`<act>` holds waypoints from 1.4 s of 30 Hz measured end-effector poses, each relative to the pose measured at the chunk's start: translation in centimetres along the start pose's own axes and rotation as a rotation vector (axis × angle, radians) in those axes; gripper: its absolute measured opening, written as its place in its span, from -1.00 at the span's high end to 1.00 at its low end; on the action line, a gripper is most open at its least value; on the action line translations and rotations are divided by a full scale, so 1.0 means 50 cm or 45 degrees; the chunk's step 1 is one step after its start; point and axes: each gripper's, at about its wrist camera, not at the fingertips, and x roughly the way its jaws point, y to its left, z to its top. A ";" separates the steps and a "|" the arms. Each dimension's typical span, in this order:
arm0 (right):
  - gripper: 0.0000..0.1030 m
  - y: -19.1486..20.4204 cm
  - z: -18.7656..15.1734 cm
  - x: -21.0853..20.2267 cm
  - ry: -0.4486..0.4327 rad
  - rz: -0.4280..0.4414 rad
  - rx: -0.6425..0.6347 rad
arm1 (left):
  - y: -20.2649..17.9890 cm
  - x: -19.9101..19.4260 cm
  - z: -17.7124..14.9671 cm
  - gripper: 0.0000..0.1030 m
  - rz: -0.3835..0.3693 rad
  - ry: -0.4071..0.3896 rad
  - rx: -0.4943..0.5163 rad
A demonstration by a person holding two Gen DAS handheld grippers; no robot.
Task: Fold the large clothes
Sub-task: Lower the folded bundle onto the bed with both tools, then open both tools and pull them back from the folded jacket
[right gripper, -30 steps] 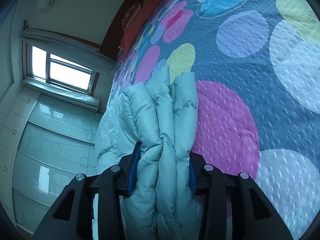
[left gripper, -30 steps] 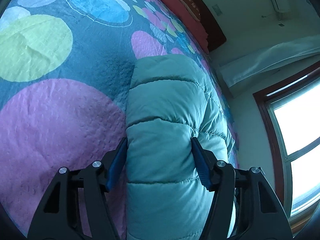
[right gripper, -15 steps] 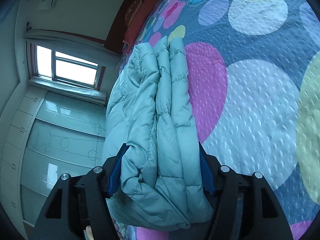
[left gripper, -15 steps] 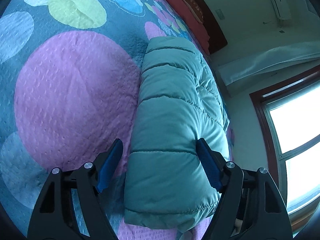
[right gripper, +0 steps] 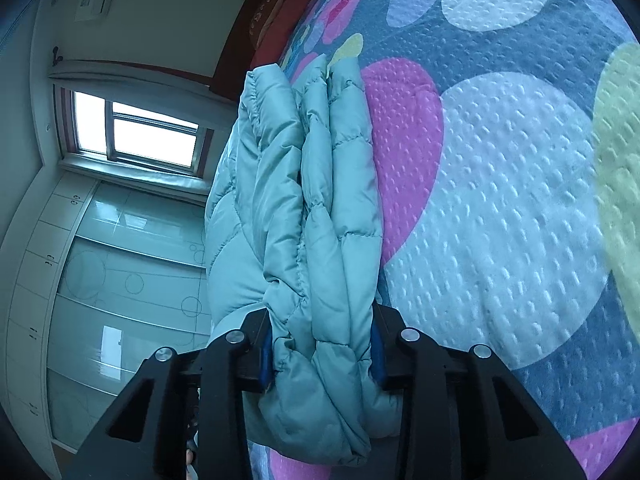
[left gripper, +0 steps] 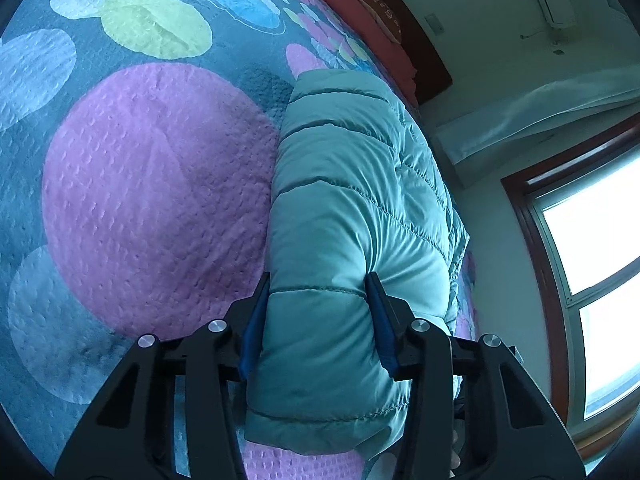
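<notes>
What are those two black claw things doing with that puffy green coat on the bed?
A person is folding a puffy coat on the bed, using a gripper in each hand. The left gripper squeezes one end of the folded coat between its blue pads. The right gripper pinches the other end, where several bunched layers stack up. The coat lies along the bed's edge on the spotty bedspread.

The puffy jacket [left gripper: 348, 240] is smooth, faintly shiny quilted cloth; the bedspread [left gripper: 152, 200] is matt, pebbly-textured cloth.
</notes>
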 end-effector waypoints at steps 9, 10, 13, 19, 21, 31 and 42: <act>0.30 -0.016 -0.001 -0.005 -0.005 0.006 -0.003 | -0.007 -0.002 -0.002 0.09 0.027 -0.008 0.036; 0.30 -0.017 -0.001 -0.005 -0.004 0.006 -0.002 | -0.009 -0.003 -0.002 0.06 0.035 -0.008 0.046; 0.22 -0.017 0.000 -0.007 -0.007 0.016 0.013 | -0.018 -0.005 -0.003 -0.06 0.067 -0.010 0.071; 0.07 -0.020 -0.010 -0.030 -0.022 -0.007 0.021 | -0.027 -0.024 -0.016 -0.26 0.101 -0.005 0.082; 0.04 -0.021 -0.016 -0.039 -0.027 -0.016 0.016 | -0.025 -0.032 -0.023 -0.29 0.100 -0.003 0.073; -0.12 -0.009 -0.068 -0.087 -0.030 -0.129 -0.023 | -0.049 -0.090 -0.073 -0.43 0.256 -0.037 0.210; -0.36 0.131 -0.148 -0.149 -0.152 -0.599 -0.436 | -0.145 -0.197 -0.135 -0.69 0.529 -0.262 0.514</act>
